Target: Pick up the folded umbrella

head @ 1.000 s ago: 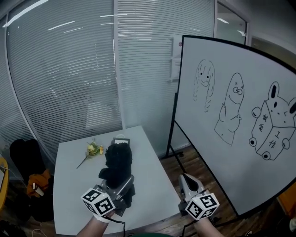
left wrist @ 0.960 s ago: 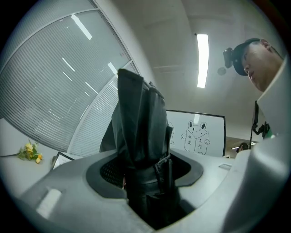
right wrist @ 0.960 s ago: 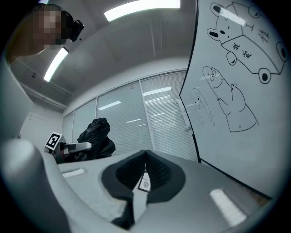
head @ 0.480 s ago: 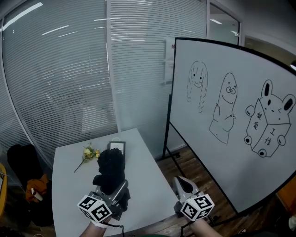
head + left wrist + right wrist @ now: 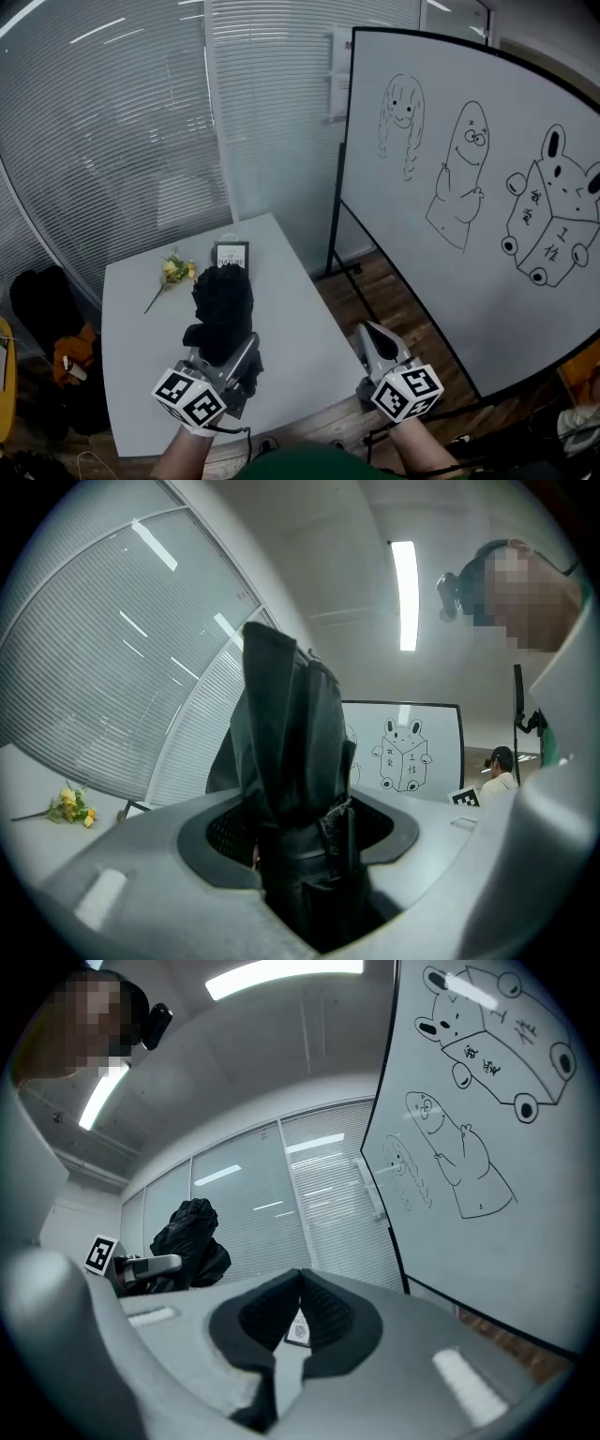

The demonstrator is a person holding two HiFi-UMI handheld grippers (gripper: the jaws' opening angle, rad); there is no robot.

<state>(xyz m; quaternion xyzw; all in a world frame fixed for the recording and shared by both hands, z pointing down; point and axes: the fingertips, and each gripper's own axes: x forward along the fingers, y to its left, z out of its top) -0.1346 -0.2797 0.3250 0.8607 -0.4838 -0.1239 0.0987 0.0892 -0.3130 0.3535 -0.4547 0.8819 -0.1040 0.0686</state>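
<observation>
The folded umbrella (image 5: 223,309) is black and bunched, standing upright out of my left gripper (image 5: 230,361), which is shut on its lower end and holds it above the white table (image 5: 291,319). In the left gripper view the umbrella (image 5: 291,761) fills the middle, pinched between the two pads of the left gripper (image 5: 300,841). My right gripper (image 5: 370,339) hangs off the table's right edge, shut, with nothing between its pads. The right gripper view shows the right gripper (image 5: 300,1283) with its pads touching, and the umbrella (image 5: 192,1239) off to the left.
A small yellow flower sprig (image 5: 173,272) and a small dark framed card (image 5: 231,255) lie at the table's far side. A large whiteboard (image 5: 469,187) with cartoon drawings stands on the right. Glass walls with blinds run behind. A black bag (image 5: 42,305) sits on the floor at left.
Only the head view has shifted, so the table and whiteboard sit a little differently in the picture. The umbrella stays in my left gripper; both grippers keep their places.
</observation>
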